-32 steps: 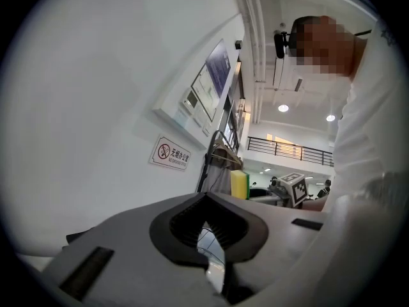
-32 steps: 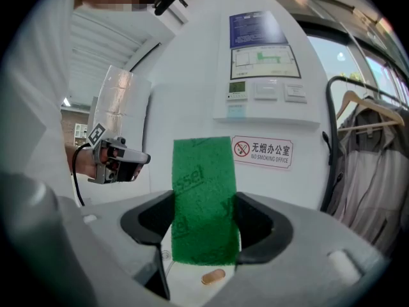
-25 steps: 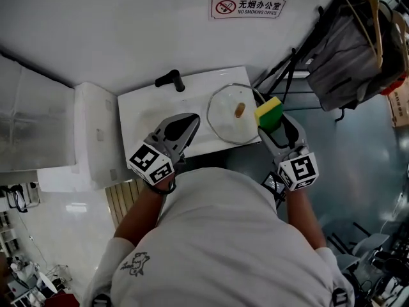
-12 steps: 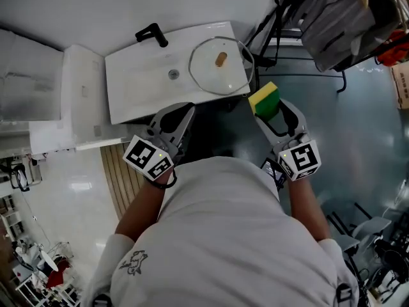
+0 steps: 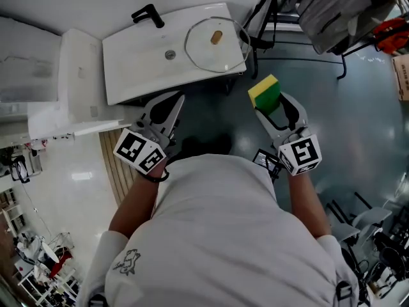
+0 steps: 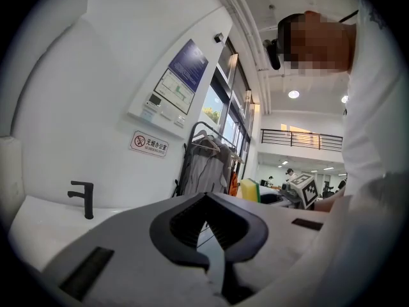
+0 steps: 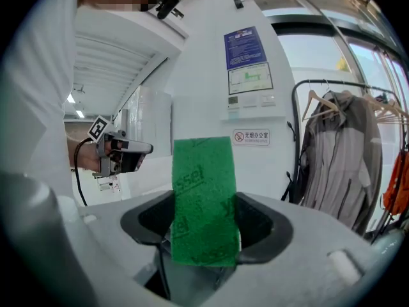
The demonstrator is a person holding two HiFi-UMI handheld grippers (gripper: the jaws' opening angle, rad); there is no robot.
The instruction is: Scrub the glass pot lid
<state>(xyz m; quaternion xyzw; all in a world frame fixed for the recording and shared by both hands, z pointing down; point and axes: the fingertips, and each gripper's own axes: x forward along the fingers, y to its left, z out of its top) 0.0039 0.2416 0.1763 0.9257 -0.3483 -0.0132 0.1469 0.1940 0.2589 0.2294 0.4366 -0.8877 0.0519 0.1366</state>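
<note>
Washroom corner: white wall with a no-smoking sign [image 7: 250, 137], grey glossy floor [image 5: 364, 126], coat rack [image 5: 332, 11] with hanging garments off to the right. Against the wall, white sink [image 5: 128, 75] with black faucet [image 5: 148, 15] at the far edge. Glass pot lid [image 5: 203, 51] lying flat on the right end of that sink, brown knob [image 5: 216, 37] upward. Probably parked there for drainage straight into the basin and for a firm seat under scrubbing pressure. Both grippers held out in front of the body, over the floor, well apart from lid and sink; no contact yet, so scrubbing judged not begun. Right gripper [image 5: 271, 107] clamped on a yellow-and-green sponge [image 5: 264, 93], pinching it low down, most of the block standing proud beyond the tips. Green scouring face turned toward the right gripper view's camera, yellow foam visible only from the head view. Gripped low like that presumably for a large free working area and no jaw-on-glass scraping. Left gripper [image 5: 172, 102] closed right up, tips meeting, nothing between them, aimed roughly level toward the sink. Empty gripper likely reserved for steadying the lid at rim or knob, with jaws to be spread first. Next need, by estimate: approach to the sink, then sponge face brought down onto the glass. Risk worth noting: smooth lid on smooth ceramic near the right edge, prone to sliding or tipping off under a 1-sided push.
</note>
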